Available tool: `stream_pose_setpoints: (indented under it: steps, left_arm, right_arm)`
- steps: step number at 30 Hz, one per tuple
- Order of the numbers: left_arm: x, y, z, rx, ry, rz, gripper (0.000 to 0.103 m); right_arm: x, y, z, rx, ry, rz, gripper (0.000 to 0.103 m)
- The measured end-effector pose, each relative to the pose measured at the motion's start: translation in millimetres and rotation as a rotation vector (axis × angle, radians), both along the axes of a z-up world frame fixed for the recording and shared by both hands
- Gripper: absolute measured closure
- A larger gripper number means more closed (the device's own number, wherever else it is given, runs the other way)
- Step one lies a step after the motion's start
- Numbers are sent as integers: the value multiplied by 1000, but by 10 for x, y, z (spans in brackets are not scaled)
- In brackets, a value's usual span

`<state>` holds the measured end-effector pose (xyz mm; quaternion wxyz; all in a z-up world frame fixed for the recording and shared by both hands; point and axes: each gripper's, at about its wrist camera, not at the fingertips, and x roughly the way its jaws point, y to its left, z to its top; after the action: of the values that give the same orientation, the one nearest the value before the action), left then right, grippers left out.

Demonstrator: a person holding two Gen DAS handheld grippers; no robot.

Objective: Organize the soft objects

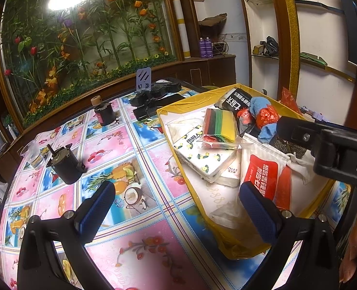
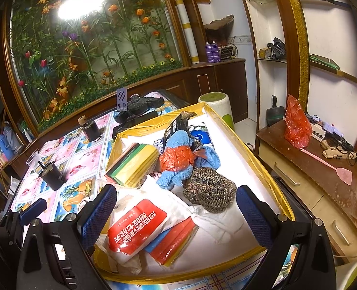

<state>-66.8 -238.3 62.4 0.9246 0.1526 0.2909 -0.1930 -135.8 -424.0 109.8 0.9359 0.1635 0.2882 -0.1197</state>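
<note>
Big table (image 1: pixel 135 145) under a fruit-and-flower cloth, filling the left wrist view. On its right side, a white tray with a yellow rim (image 2: pixel 263 166), packed with soft goods. Inside, a white wet-wipes pack with a red label (image 2: pixel 139 229) at the near edge, a lemon-print tissue pack (image 1: pixel 202 159) towards the left, a striped stack of coloured cloths in clear wrap (image 2: pixel 132 162) behind. Further in, a blue towel (image 2: pixel 176 176) tangled with a red plastic bag (image 2: pixel 178 159), and a brown knitted piece (image 2: pixel 210 191) just beside them. Right gripper (image 2: pixel 176 207) above the tray's near end, fingers spread wide, holding nothing. Left gripper (image 1: pixel 176 205) likewise spread and empty, straddling the tray's left rim.
</note>
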Motion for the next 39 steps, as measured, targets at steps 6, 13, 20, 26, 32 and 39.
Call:
stream_pose_setpoints:
  steps: [6,13,20,26,32,39]
  left_arm:
    - [-3,-5,-1,1,-1,1,1]
    - [20,-3,-15,4,5,2,1]
    - [23,-1,-17,5,4,4,1]
    - [24,-2,-17,4,7,3,1]
    - [73,53,-39,-16,31,2,1]
    - [64,53,-39,-7,20,2,1]
  right_arm:
    - [21,55,-14,-4,-5,2,3]
    - [19,65,-10,5,-6,-5,3]
    - [3,63,6,5,-10,-3,3]
    - [-2,58,-2,4,-12,0,3]
    - [-5,61,-2,2,-15,-2,3]
    - [-11,46,10,5,-18,-5,3]
